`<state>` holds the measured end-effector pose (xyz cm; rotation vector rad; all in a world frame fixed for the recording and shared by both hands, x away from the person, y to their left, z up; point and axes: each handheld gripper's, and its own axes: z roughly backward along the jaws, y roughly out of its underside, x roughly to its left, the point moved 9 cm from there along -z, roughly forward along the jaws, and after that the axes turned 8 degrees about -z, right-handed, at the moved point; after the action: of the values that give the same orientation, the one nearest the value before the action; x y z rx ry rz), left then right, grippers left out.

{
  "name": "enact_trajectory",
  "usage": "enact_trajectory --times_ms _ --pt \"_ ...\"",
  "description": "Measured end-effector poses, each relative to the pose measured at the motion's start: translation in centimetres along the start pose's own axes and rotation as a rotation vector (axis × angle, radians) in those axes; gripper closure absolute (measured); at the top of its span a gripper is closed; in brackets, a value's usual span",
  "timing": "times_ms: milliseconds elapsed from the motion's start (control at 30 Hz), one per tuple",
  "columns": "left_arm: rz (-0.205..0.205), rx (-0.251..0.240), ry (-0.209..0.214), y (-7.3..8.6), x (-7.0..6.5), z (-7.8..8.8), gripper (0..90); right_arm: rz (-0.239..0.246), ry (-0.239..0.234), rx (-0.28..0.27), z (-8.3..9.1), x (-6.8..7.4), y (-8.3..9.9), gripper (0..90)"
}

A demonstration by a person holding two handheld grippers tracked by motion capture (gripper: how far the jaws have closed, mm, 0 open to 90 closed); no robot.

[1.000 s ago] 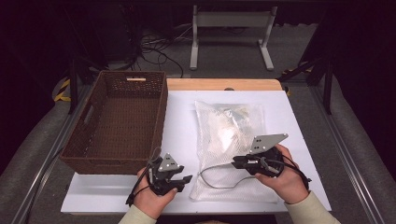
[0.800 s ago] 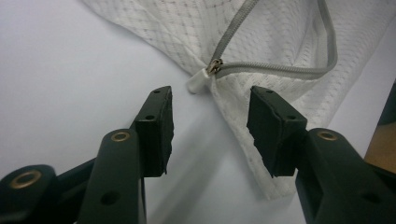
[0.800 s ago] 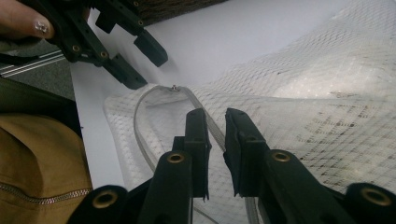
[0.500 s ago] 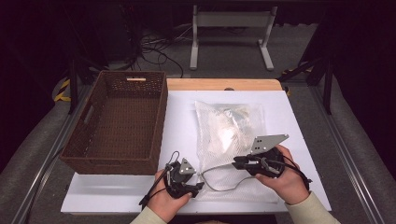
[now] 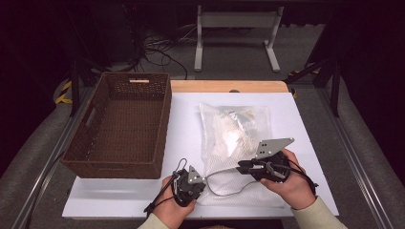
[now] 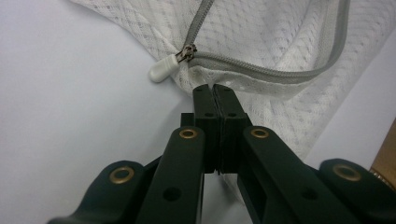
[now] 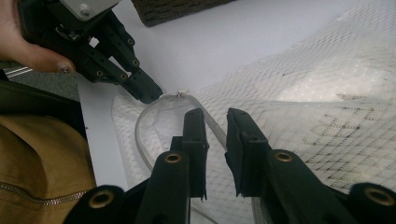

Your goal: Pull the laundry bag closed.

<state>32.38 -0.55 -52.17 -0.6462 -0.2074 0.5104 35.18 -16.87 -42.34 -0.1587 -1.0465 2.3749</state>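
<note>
A white mesh bag (image 5: 234,138) with pale contents lies on the white tabletop (image 5: 186,109), its grey zipper (image 6: 280,72) partly undone. My left gripper (image 5: 203,183) sits at the bag's near left corner. Its jaws have just been closing and now stand shut (image 6: 215,91) on the bag's mesh edge, just below the white zipper pull (image 6: 161,72). The right gripper view shows those tips (image 7: 147,93) at that same corner. My right gripper (image 5: 241,167) rests on the bag, pointing left. Its jaws (image 7: 215,116) stand slightly apart with the zipper tape running between them, not pinched.
A brown wicker basket (image 5: 165,119) with nothing in it stands on the left of the table, close to the bag. A wooden strip (image 5: 229,86) edges the table's far side. Beyond it are a white stand (image 5: 236,33) and floor cables.
My left gripper has slid right to the bag's near left corner and its jaws have closed on the mesh edge. The right gripper has kept still.
</note>
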Motion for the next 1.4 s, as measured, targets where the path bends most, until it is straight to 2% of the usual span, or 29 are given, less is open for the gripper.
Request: enact_trajectory --times_ms 100,300,533,700,800,867,933,1000,1133,1200,1233,1267,1300,1400 --pt "-0.011 0.017 -0.009 0.4 -0.1 0.5 89.8 0.002 -0.006 0.001 -0.1 0.1 -0.1 77.0" --pt "-0.018 -0.054 -0.04 0.2 0.5 2.5 89.8 0.018 -0.023 0.006 -0.9 0.6 -1.0 77.1" --pt "-0.019 -0.063 -0.041 0.7 0.8 3.0 89.7 0.013 -0.034 0.02 -1.9 0.7 -1.3 77.3" --pt "0.018 -0.027 -0.008 1.4 0.9 2.2 87.7 0.01 -0.039 0.019 -2.1 0.6 -1.2 77.4" --pt "0.052 -0.037 -0.003 1.4 1.1 2.3 75.5 0.013 -0.041 0.017 -2.0 0.6 -1.2 77.4" --pt "0.07 -0.036 -0.006 1.5 1.4 2.3 70.7 0.013 -0.041 0.016 -1.9 0.6 -1.2 77.3" --pt "0.092 -0.023 0.015 1.6 1.2 1.9 68.2 0.012 -0.04 0.015 -1.8 0.6 -1.1 77.2" --pt "0.093 0.0 0.03 1.8 1.0 1.4 66.9 0.01 -0.039 0.014 -1.8 0.6 -1.2 77.1" --pt "0.09 -0.003 0.02 1.4 0.9 1.1 65.2 0.014 -0.043 0.012 -1.9 0.8 -1.3 76.6" --pt "0.06 0.003 -0.005 1.2 0.8 0.9 66.3 0.017 -0.046 0.014 -2.1 1.0 -1.3 76.4" --pt "0.045 0.007 -0.032 1.2 0.8 0.9 71.7 0.019 -0.048 0.016 -2.1 1.0 -1.3 76.3" --pt "0.042 0.003 -0.004 1.1 0.6 0.8 84.7 0.023 -0.05 0.019 -2.3 1.1 -1.4 76.3" --pt "0.042 0.003 -0.004 1.1 0.6 0.8 88.8 0.023 -0.05 0.019 -2.3 1.1 -1.4 76.3" --pt "0.024 0.009 -0.021 1.1 0.5 0.9 89.3 0.032 -0.057 0.025 -2.6 1.4 -1.4 76.2"
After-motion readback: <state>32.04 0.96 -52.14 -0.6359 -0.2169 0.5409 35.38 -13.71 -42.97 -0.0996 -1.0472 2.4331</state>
